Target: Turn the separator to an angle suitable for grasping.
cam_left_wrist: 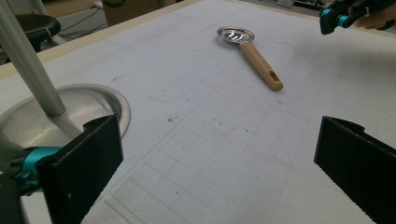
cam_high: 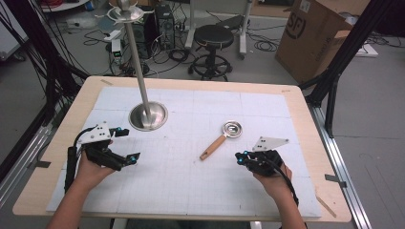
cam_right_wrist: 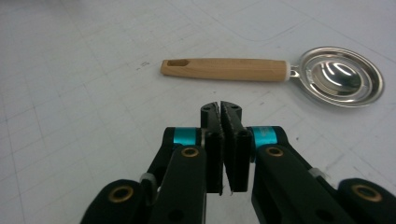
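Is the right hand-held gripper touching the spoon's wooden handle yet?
Apart. The right gripper view shows bare mat between the shut right hand-held gripper and the wooden handle; the high view shows the same gap.

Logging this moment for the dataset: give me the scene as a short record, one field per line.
surface: wooden table covered by a white gridded mat
spoon: metal bowl, wooden handle, lying flat on the mat, nothing touching it
stand: round metal base with an upright pole, left rear of the mat
left gripper: jaws wide open, nothing between them, near the stand
right gripper: jaws closed together on nothing, just right of the spoon's handle end
background: black stool and cardboard box on the floor beyond the table
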`<state>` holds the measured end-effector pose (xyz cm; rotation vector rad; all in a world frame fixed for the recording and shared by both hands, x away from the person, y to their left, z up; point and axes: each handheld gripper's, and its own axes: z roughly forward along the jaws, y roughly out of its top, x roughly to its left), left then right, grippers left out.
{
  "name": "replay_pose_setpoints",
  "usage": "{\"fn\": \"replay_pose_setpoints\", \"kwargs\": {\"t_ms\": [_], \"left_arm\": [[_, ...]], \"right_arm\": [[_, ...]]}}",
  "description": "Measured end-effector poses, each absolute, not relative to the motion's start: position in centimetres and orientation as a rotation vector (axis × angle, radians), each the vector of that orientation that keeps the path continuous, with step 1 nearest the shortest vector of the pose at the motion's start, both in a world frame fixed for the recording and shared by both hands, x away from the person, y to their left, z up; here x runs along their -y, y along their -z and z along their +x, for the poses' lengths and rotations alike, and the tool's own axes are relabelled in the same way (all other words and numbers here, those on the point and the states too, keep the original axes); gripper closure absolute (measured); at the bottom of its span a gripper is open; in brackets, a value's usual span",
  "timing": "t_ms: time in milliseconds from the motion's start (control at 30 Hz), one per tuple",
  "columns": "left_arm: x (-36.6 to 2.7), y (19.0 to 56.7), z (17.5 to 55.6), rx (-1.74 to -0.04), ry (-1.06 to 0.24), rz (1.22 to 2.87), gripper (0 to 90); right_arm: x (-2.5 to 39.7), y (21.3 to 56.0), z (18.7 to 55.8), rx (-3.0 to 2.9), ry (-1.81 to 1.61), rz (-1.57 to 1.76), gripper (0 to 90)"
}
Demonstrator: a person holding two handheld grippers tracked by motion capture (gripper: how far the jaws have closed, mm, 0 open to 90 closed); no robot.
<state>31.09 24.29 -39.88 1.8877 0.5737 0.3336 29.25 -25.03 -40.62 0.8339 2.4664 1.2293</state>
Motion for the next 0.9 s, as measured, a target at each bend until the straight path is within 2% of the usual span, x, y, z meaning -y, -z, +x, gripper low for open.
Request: {"fn": "replay_pose_setpoints", "kwargs": {"t_ms": [900], "left_arm": [[-24.4,40.1,31.4,-0.59,-0.325,1.887,1.8]], "right_arm": [[15.5,43.4,33.0,-2.664,-1.098,0.756,89.3]]}}
